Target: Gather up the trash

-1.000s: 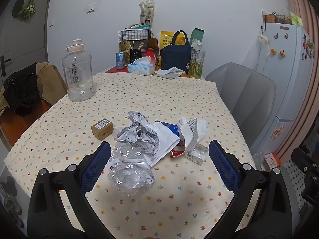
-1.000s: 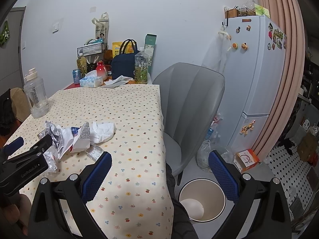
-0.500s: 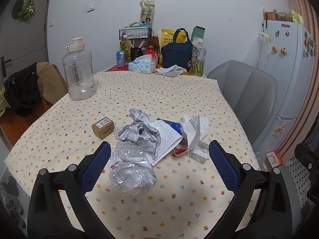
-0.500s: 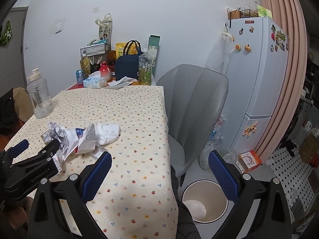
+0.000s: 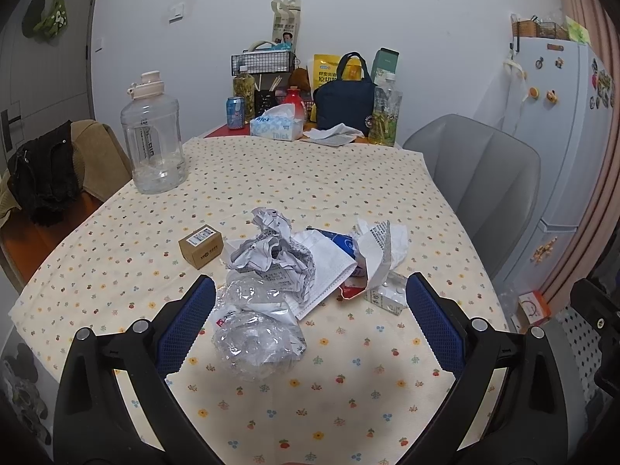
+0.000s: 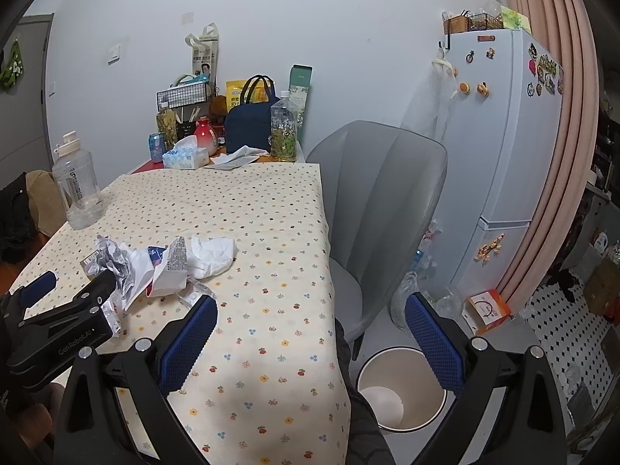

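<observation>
A heap of trash lies on the flowered tablecloth (image 5: 271, 178): a crumpled clear plastic wrapper (image 5: 257, 339), crumpled printed paper (image 5: 269, 248), a white face mask (image 5: 323, 267), a torn white carton (image 5: 381, 248), a white tissue (image 6: 213, 252) and a small brown box (image 5: 200, 245). My left gripper (image 5: 310, 312) is open and empty, hovering just in front of the wrapper. My right gripper (image 6: 310, 327) is open and empty over the table's right edge. A white bin (image 6: 403, 389) stands on the floor below it, with something pale inside.
A large clear water jug (image 5: 153, 135) stands at the table's left. Bottles, a tissue box (image 5: 276, 127), a navy bag (image 5: 343, 102) and a wire basket crowd the far end. A grey chair (image 6: 379, 209) stands right of the table, a fridge (image 6: 503, 135) beyond.
Both grippers have drawn back and risen slightly, so the trash heap sits a little farther ahead. Both stay open. Nothing on the table has moved.
</observation>
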{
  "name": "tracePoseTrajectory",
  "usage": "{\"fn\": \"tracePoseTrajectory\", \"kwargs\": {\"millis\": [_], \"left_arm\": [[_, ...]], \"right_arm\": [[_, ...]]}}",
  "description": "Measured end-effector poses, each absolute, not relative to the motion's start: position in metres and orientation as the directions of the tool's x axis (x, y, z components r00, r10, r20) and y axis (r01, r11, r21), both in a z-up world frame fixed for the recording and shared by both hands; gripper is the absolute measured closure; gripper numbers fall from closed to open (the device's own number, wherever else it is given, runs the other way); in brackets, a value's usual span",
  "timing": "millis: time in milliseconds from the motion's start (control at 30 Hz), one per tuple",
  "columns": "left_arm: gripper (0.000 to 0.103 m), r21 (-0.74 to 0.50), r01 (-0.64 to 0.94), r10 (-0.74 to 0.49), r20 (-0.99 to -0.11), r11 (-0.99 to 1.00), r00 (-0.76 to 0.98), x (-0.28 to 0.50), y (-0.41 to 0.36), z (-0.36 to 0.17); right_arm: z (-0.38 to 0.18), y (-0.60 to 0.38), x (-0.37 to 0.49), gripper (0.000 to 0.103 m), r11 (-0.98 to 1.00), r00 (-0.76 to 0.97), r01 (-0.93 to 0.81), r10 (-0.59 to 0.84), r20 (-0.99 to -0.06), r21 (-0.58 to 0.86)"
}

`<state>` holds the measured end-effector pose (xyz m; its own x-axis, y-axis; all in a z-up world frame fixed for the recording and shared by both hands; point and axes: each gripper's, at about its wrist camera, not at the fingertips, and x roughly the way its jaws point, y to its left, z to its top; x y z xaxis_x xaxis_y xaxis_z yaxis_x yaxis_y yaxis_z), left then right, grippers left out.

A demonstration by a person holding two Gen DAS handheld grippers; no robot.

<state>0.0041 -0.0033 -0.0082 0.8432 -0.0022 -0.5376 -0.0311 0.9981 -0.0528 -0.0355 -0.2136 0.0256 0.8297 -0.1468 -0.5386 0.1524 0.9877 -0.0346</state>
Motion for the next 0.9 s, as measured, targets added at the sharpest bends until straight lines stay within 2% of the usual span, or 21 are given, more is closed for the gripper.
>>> {"fn": "tracePoseTrajectory", "kwargs": {"millis": [900], "left_arm": [[0.006,-0.060,-0.023,-0.014,-0.547,0.998,0.837,0.0066,-0.0010,-0.0137]], "right_arm": [[0.0191,-0.2169,-0.0315,0.008,0.991,0.823,0.137,-0.118,-0.556,-0.007]]}}
